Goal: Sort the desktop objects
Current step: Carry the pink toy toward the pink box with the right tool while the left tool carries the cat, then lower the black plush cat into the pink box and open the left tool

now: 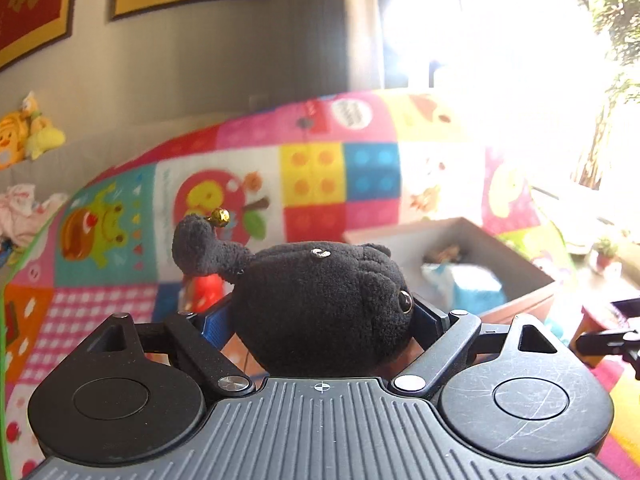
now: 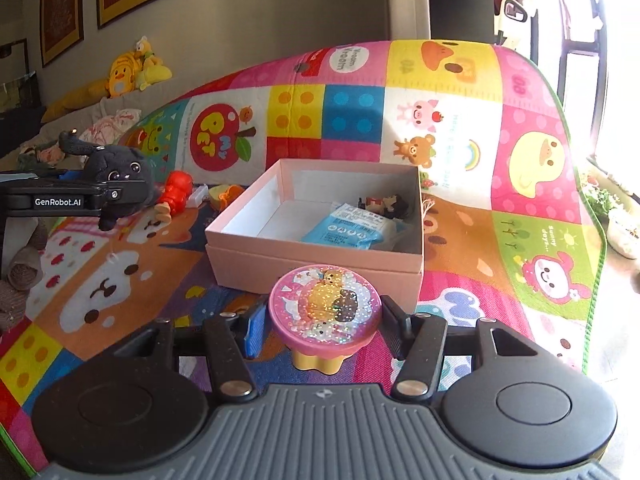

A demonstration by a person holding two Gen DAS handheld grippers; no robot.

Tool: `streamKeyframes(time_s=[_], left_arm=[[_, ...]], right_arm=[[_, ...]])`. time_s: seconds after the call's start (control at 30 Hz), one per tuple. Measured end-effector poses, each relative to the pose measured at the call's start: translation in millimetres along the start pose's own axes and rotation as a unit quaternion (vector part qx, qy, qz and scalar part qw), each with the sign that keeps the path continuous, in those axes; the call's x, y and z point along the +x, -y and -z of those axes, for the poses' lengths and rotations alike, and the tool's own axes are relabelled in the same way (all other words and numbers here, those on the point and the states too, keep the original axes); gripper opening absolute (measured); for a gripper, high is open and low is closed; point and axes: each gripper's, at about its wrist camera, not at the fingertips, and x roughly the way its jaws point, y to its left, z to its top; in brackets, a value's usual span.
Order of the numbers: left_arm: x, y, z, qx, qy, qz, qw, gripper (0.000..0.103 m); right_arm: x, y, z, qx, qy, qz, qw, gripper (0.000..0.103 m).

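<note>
Playmat (image 2: pixel 520 128) floor | left gripper (image 1: pixel 320 316) clamped on plush (image 1: pixel 316 300), left of box (image 2: pixel 316 256) | right gripper (image 2: pixel 320 320) clamped on pink toy (image 2: pixel 324 308), before box | risk: shallow pinch, plush slips short of box

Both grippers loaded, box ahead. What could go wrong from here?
1. The left gripper holds the black plush cat by soft fabric; it could squeeze out.
2. The right gripper grips the pink glitter toy by its round lid; it may rotate or slip.
3. Both head for one pink box; the grippers could collide.
</note>
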Motion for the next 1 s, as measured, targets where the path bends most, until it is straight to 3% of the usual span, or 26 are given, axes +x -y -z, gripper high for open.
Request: streamKeyframes(time_s=[0.13, 0.27, 0.43, 0.53, 0.8, 0.93, 1.0], left_arm=[[30, 34, -38, 0.010, 0.028, 0.043, 0.9986, 0.091], [87, 58, -61, -0.017, 0.000, 0.070, 0.9974, 0.091], [161, 71, -60, -0.034, -0.042, 0.045, 0.9975, 0.091], [187, 70, -52, -0.048, -0.065, 0.044, 0.9958, 0.091], [194, 75, -61, -0.067, -0.036, 0.061, 0.9953, 0.091], [169, 71, -81, -0.065, 0.013, 0.083, 0.9943, 0.091], [162, 68, -94, -0.068, 0.018, 0.101, 0.9924, 0.092]], right_arm=[[-9, 10, -10, 0.002, 0.031, 0.006, 0.999, 0.056], [-8, 22, -14, 0.011, 0.039, 0.007, 0.999, 0.056], [7, 34, -10, 0.017, 0.027, 0.015, 0.999, 0.056], [19, 39, -7, 0.025, 0.015, 0.010, 1.000, 0.056], [39, 43, -5, 0.048, 0.005, 0.000, 0.999, 0.056], [37, 46, -3, 0.050, 0.006, 0.002, 0.999, 0.056], [40, 49, -2, 0.058, 0.003, 0.003, 0.998, 0.056]])
